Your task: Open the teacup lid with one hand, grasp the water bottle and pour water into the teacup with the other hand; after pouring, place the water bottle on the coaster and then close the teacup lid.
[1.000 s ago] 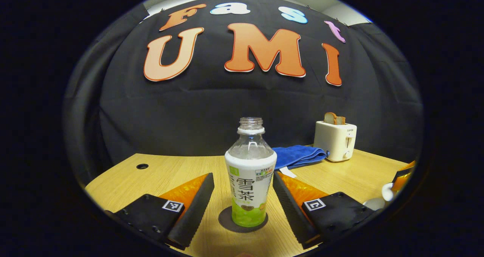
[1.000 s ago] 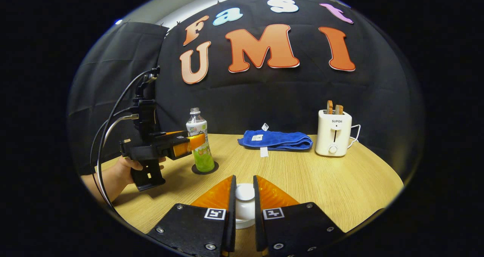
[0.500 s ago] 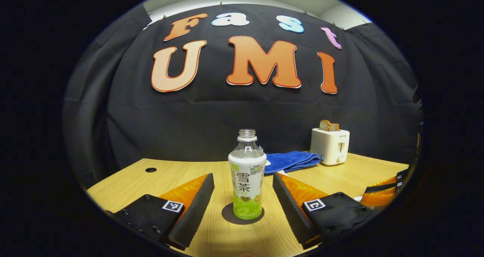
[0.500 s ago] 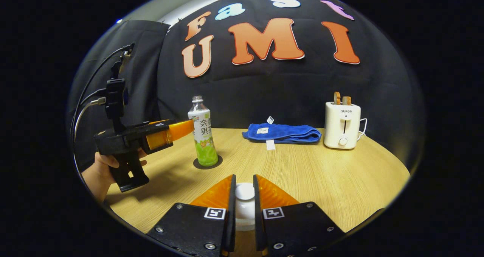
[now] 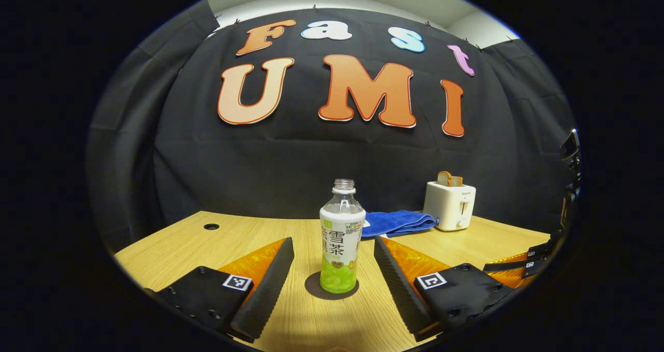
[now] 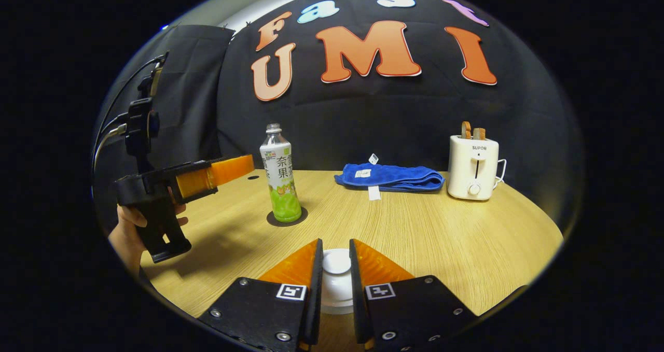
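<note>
Risk sits mostly with the teacup lid (image 6: 336, 263): the right gripper (image 6: 335, 284) has its two fingers closed against the white knob, one on each side, and the teacup beneath is hidden by the finger bodies, so whether the lid is seated or hanging above the rim cannot be told. If the fingers part while the lid sits off-centre or tilted, it could slide off the rim and clatter onto the wooden table (image 6: 425, 238). A pull sideways before the fingers open could drag the cup along.

Less worrying is the water bottle (image 5: 340, 243). It stands upright on the dark round coaster (image 5: 314, 289), uncapped, with greenish liquid low in it. The left gripper (image 5: 333, 284) has its fingers spread wide and the bottle lies ahead of the tips, centred in the line of the gap but apart from both pads. In the right gripper view that gripper (image 6: 228, 169), held by a hand (image 6: 127, 227), hangs beside the bottle with a clear gap between them. A swing forward or across could clip the light, tall bottle and topple it, spilling from the open neck.

Beyond the fingers, near the back wall, lie a folded blue towel (image 6: 390, 178) and a white toaster (image 6: 473, 168) with bread in its slots, both well apart from the work.
</note>
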The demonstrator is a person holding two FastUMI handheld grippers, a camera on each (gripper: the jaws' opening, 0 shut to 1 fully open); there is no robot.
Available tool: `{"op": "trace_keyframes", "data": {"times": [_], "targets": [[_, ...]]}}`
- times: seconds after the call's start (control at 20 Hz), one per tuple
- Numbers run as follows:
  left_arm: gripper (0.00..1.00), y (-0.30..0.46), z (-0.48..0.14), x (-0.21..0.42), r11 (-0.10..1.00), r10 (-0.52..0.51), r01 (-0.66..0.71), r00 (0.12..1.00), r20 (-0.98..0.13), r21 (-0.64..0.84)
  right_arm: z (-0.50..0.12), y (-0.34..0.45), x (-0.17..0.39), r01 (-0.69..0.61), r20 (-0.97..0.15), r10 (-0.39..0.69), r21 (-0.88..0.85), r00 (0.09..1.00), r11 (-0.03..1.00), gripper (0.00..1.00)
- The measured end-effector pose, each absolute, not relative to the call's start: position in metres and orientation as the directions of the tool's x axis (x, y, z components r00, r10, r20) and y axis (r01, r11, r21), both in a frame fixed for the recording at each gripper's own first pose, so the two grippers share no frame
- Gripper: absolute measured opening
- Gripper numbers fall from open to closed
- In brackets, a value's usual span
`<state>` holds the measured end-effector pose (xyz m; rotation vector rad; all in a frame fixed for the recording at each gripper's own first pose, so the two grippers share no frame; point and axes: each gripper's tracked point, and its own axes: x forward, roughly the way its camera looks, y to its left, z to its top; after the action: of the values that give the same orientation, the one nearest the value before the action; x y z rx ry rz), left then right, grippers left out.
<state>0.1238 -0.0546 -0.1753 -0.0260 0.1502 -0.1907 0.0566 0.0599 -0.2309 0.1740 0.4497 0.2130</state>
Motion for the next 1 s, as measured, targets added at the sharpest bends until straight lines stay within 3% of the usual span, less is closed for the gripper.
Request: {"op": "trace_keyframes", "data": {"times": [0.2,0.25,0.3,0.35,0.4,0.5,1.0], "targets": [[0.99,-0.051,-0.151,0.109,0.98,-0.194,0.188,0.975,-0.111,-0.062,-0.197,0.052,0.059,-0.149,-0.337,0.216,0.213,0.917,0.966,0.52],[0.99,-0.048,-0.144,0.105,0.981,-0.187,0.181,0.976,-0.107,-0.066,-0.186,0.048,0.059,-0.142,-0.312,0.202,0.204,0.928,0.969,0.51],[0.99,-0.047,-0.135,0.101,0.982,-0.183,0.177,0.978,-0.098,-0.069,-0.176,0.045,0.059,-0.137,-0.288,0.189,0.191,0.939,0.972,0.62],[0.96,-0.042,-0.127,0.096,0.984,-0.171,0.165,0.981,-0.09,-0.068,-0.165,0.04,0.058,-0.126,-0.268,0.171,0.176,0.948,0.976,0.62],[0.98,-0.037,-0.12,0.091,0.985,-0.163,0.158,0.983,-0.081,-0.067,-0.154,0.035,0.056,-0.115,-0.252,0.154,0.161,0.955,0.98,0.74],[0.99,-0.032,-0.109,0.079,0.985,-0.161,0.156,0.984,-0.081,-0.069,-0.13,0.027,0.052,-0.092,-0.218,0.121,0.142,0.968,0.986,0.8],[0.99,0.011,-0.041,0.018,0.998,-0.06,0.06,0.998,-0.013,0.011,-0.032,-0.007,0.019,-0.001,-0.075,0.005,0.065,0.997,0.998,0.89]]}}
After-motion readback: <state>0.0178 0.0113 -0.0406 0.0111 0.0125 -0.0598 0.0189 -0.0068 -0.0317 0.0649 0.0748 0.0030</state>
